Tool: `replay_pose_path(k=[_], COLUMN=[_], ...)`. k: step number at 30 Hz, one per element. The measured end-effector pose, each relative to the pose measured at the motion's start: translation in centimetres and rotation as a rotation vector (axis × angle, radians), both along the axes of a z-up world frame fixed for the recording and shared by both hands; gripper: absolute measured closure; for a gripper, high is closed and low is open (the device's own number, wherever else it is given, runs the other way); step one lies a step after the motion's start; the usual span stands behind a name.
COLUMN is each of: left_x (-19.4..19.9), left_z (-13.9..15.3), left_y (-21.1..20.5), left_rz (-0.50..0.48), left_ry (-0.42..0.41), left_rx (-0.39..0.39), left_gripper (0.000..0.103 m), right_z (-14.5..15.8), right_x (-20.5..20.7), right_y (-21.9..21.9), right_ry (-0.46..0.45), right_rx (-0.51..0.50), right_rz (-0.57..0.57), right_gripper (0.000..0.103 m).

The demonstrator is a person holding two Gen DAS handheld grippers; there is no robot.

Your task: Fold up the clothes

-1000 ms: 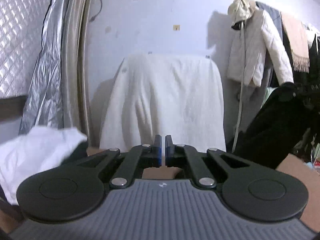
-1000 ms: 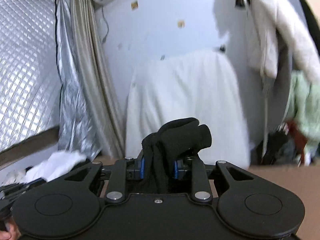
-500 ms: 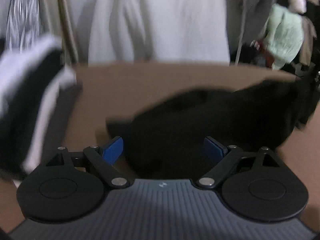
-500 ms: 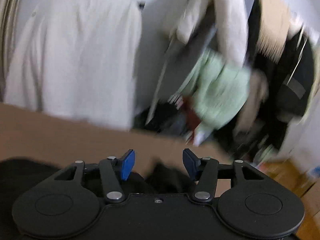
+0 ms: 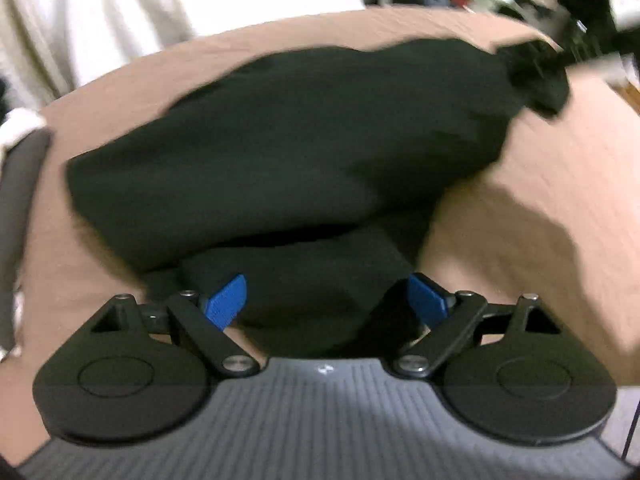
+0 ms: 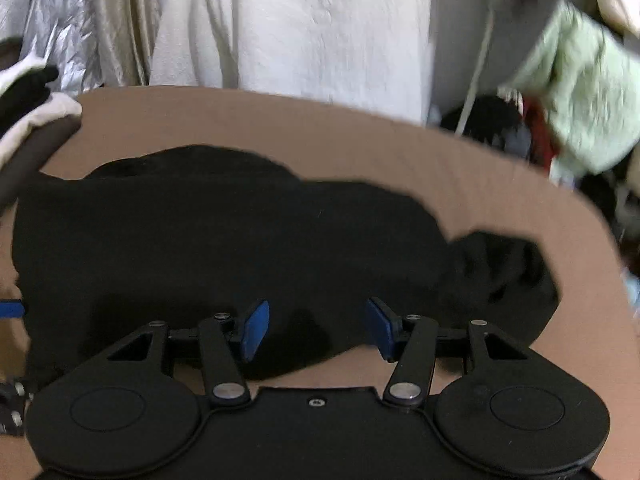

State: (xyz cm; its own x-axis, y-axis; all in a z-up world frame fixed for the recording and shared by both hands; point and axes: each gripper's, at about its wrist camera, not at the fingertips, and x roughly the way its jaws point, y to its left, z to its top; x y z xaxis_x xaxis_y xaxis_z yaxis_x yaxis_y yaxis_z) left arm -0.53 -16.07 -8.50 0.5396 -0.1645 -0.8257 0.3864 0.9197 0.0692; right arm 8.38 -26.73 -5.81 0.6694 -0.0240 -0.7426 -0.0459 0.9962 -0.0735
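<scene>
A black garment (image 5: 304, 148) lies spread on the brown tabletop (image 5: 560, 184), with a bunched end at the right (image 6: 500, 276). My left gripper (image 5: 326, 300) hangs low over the garment's near fold, its blue pads (image 5: 226, 300) wide apart and still opening, pressing on nothing. In the right wrist view the same black garment (image 6: 224, 240) fills the middle of the tabletop (image 6: 360, 144). My right gripper (image 6: 316, 330) is above its near edge, jaws opening, cloth below the gap but not gripped.
A stack of white and dark clothes (image 6: 28, 100) sits at the table's left edge. A white cloth (image 6: 312, 28) hangs behind the table. A pale green garment (image 6: 580, 92) and other clutter crowd the far right. The left gripper's blue pad (image 6: 10, 308) shows at the right view's left edge.
Both grippers dropped from facing the wall to looking down on the table. The right gripper let go of the black garment, which now lies on the table. The left jaws opened wide.
</scene>
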Motion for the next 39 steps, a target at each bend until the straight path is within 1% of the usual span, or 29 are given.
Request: replay_pose_path(k=[1, 3, 4, 5, 6, 7, 8, 9, 11, 12, 14, 15, 16, 18, 19, 21, 23, 25, 26, 27, 28, 29, 30, 33, 35, 36, 37, 38, 39], left_x=[0.2, 0.7, 0.7, 0.6, 0.4, 0.2, 0.1, 0.1, -0.4, -1.1, -3.1, -3.9, -4.8, -6.7, -7.2, -7.5, -7.8, -7.0, -6.9, -6.9, -7.0, -7.2, -7.3, -6.9, -6.1, -5.7, -5.3, -4.8, -4.7], left_z=[-0.8, -2.3, -2.8, -3.1, -3.3, -3.2, -2.1, -0.6, 3.9, 6.6, 11.2, 13.1, 14.5, 15.8, 15.6, 14.2, 12.9, 10.4, 9.2, 8.0, 7.4, 7.3, 7.6, 9.0, 8.8, 8.6, 8.5, 8.4, 8.4], left_y=[-0.5, -1.3, -1.4, -1.4, -1.6, -1.7, -1.4, -0.8, 1.7, 3.4, 6.8, 8.7, 10.7, 14.0, 15.2, 17.0, 18.8, 20.4, 21.4, 22.5, 23.4, 24.1, 24.5, 25.0, 24.4, 24.0, 23.7, 23.5, 23.3], left_rz=[-0.012, -0.016, -0.028, -0.045, -0.059, -0.059, -0.038, -0.010, 0.091, 0.146, 0.246, 0.300, 0.351, 0.423, 0.448, 0.488, 0.527, 0.573, 0.600, 0.628, 0.648, 0.665, 0.672, 0.669, 0.649, 0.640, 0.632, 0.626, 0.622], left_ry=[0.008, -0.008, -0.045, -0.091, -0.137, -0.186, -0.230, -0.269, -0.383, -0.476, -0.642, -0.701, -0.740, -0.802, -0.782, -0.689, -0.596, -0.442, -0.377, -0.320, -0.299, -0.299, -0.318, -0.397, -0.417, -0.426, -0.425, -0.418, -0.408], left_rx=[0.028, 0.105, 0.123, 0.151, 0.191, 0.245, 0.245, 0.211, 0.131, 0.105, 0.064, 0.033, -0.005, -0.054, -0.058, -0.046, -0.034, -0.077, -0.104, -0.130, -0.153, -0.174, -0.189, -0.223, -0.193, -0.173, -0.157, -0.142, -0.145], left_gripper=[0.007, 0.007, 0.016, 0.034, 0.088, 0.094, 0.094, 0.095, 0.095, 0.095, 0.094, 0.094, 0.094, 0.095, 0.095, 0.094, 0.094, 0.094, 0.094, 0.094, 0.094, 0.094, 0.094, 0.094, 0.094, 0.094, 0.094, 0.094, 0.094], right_z=[0.5, 1.2, 1.2, 0.8, 0.5, 0.1, -0.5, -1.1, -1.9, -2.2, -2.8, -3.0, -3.1, -3.1, -3.1, -3.1, -3.1, -3.1, -3.1, -3.0, -2.9, -2.7, -2.5, -1.8, -1.5, -1.7, -2.2, -3.0, -4.0], right_x=[0.2, 0.1, 0.0, -0.3, -0.5, -0.7, -1.0, -1.2, -1.5, -1.6, -1.6, -1.6, -1.4, -1.2, -1.2, -1.1, -1.2, -1.2, -1.2, -1.2, -1.1, -0.9, -0.7, -0.8, -1.3, -1.5, -1.7, -1.7, -1.5], right_y=[-0.6, -2.2, -3.1, -3.7, -4.3, -4.8, -4.9, -5.2, -5.9, -6.2, -6.7, -6.9, -7.0, -6.4, -6.1, -5.4, -4.9, -4.6, -4.3, -3.9, -3.6, -3.2, -2.8, -1.3, -0.4, 0.0, 0.4, 0.8, 1.4], right_ry=[-0.008, -0.024, -0.030, -0.031, -0.032, -0.031, -0.026, -0.021, -0.012, -0.007, 0.011, 0.029, 0.051, 0.077, 0.082, 0.091, 0.092, 0.083, 0.076, 0.069, 0.061, 0.054, 0.047, 0.009, -0.012, -0.011, 0.005, 0.031, 0.052], right_rx=[0.017, 0.104, 0.158, 0.196, 0.234, 0.269, 0.293, 0.312, 0.354, 0.375, 0.409, 0.413, 0.394, 0.320, 0.284, 0.218, 0.234, 0.267, 0.274, 0.275, 0.275, 0.274, 0.275, 0.296, 0.357, 0.409, 0.461, 0.507, 0.510], right_rz=[-0.016, -0.051, -0.072, -0.092, -0.111, -0.131, -0.150, -0.170, -0.205, -0.220, -0.240, -0.244, -0.246, -0.238, -0.227, -0.206, -0.186, -0.171, -0.167, -0.159, -0.150, -0.134, -0.118, -0.061, -0.014, 0.007, 0.027, 0.042, 0.031], right_gripper=[0.039, 0.035, 0.033, 0.032, 0.032, 0.032, 0.032, 0.032, 0.032, 0.032, 0.032, 0.032, 0.032, 0.032, 0.032, 0.032, 0.032, 0.032, 0.032, 0.032, 0.032, 0.032, 0.032, 0.032, 0.032, 0.030, 0.027, 0.026, 0.026])
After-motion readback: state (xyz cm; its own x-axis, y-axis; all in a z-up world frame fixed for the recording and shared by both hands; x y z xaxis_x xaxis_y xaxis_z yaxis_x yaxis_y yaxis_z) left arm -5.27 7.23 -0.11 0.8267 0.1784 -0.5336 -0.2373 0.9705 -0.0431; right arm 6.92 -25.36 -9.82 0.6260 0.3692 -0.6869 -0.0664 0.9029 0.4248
